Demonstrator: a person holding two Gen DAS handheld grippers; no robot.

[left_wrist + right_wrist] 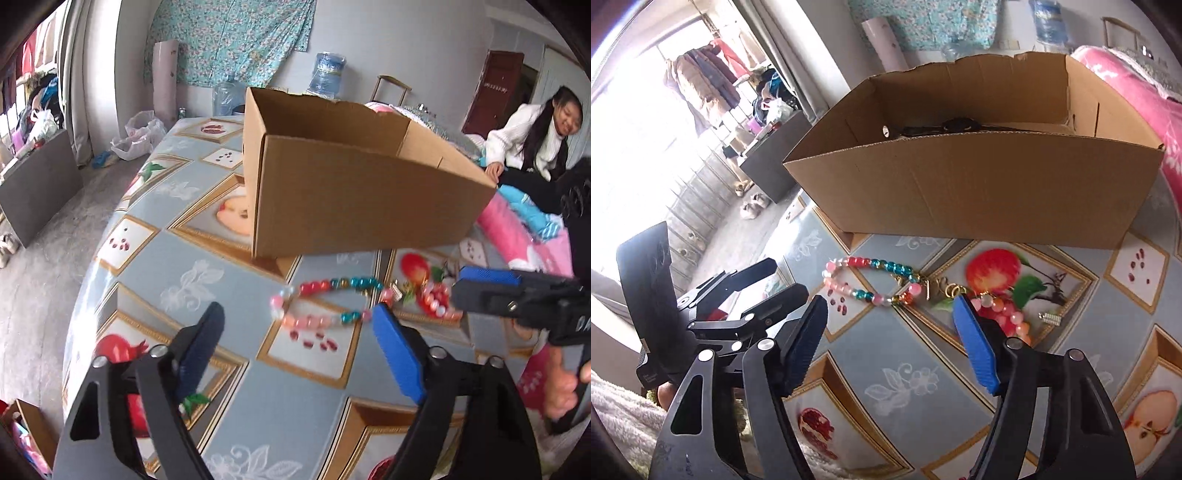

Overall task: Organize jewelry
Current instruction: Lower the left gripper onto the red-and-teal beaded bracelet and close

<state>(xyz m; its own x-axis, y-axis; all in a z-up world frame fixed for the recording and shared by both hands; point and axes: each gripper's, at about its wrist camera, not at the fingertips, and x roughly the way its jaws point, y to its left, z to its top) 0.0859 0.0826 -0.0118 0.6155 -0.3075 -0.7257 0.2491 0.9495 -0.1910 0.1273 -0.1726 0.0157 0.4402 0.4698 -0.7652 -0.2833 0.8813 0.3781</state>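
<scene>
Two grippers, left and right, hang part-open and empty over the bead bracelet; next (I judge) grasp it, then lift it into the cardboard box.

bead strand on table, before cardboard box

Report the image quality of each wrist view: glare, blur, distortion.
Left wrist view: even light, strong fisheye bending of the cardboard box, slight blur on the beaded bracelet. Right wrist view: the window is blown out white at left; the bracelet is sharper.
</scene>
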